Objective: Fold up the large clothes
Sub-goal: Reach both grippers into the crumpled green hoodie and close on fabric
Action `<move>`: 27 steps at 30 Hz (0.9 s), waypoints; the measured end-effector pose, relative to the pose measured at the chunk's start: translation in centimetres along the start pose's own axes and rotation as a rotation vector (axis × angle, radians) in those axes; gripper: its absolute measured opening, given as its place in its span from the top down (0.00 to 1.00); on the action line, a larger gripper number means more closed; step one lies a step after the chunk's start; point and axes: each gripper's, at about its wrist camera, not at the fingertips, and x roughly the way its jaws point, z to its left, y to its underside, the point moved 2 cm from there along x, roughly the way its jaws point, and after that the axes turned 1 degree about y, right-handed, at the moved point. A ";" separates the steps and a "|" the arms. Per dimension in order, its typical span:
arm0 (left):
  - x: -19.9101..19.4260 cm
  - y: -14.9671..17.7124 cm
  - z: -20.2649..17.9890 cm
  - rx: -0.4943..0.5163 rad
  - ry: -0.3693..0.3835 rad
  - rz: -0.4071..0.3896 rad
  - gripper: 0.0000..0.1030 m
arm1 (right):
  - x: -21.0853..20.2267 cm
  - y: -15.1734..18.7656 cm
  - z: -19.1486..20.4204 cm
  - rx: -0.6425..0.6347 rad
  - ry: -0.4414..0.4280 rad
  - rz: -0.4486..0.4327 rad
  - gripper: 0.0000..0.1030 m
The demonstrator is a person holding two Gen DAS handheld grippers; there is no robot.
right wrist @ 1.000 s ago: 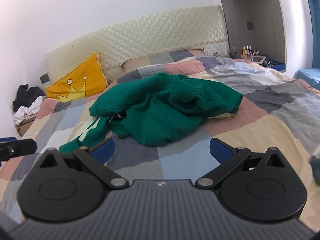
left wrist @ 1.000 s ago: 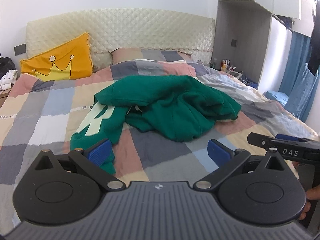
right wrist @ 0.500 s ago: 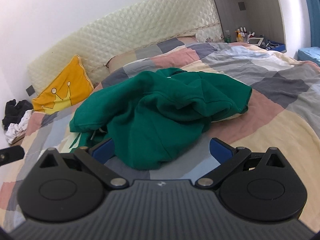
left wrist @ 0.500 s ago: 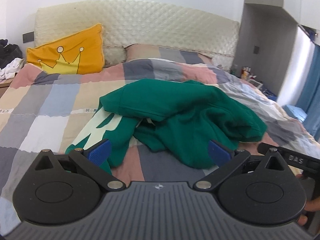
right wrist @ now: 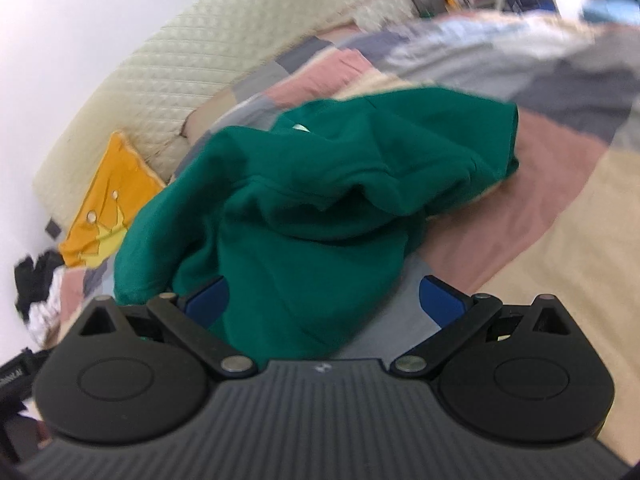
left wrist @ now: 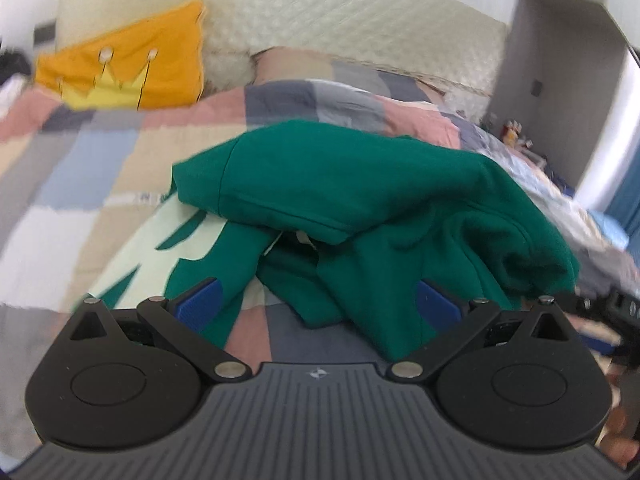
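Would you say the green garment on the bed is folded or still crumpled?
Crumpled. The green garment lies in an uneven heap on the bed, layers bunched over each other and no flat edges.

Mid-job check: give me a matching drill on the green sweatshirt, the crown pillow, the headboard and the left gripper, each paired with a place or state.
Column 1:
1. green sweatshirt
2. yellow crown pillow
3. quilted headboard
4. left gripper

Column 2:
A. propped against the headboard
B. open, holding nothing
C. crumpled on the patchwork quilt
D. cream, upright behind the bed

Pairs: 1-C, 2-A, 3-D, 4-B
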 end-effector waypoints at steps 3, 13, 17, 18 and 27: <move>2.8 -0.5 1.7 -0.097 0.037 0.003 0.00 | 1.6 -0.4 -1.1 0.078 -0.035 0.022 0.00; 11.7 -1.6 5.3 -0.352 0.258 0.051 0.00 | 4.2 -3.2 -4.9 0.278 -0.154 -0.096 0.00; 14.7 -1.9 6.8 -0.501 0.411 0.059 0.00 | 4.5 -3.9 -6.8 0.450 -0.307 -0.119 0.00; 15.4 -1.8 7.2 -0.528 0.433 0.071 0.00 | 4.9 -4.0 -6.8 0.450 -0.316 -0.111 0.00; 20.2 -1.7 8.5 -0.654 0.537 0.089 0.16 | 8.4 -3.6 -8.4 0.459 -0.284 -0.025 0.27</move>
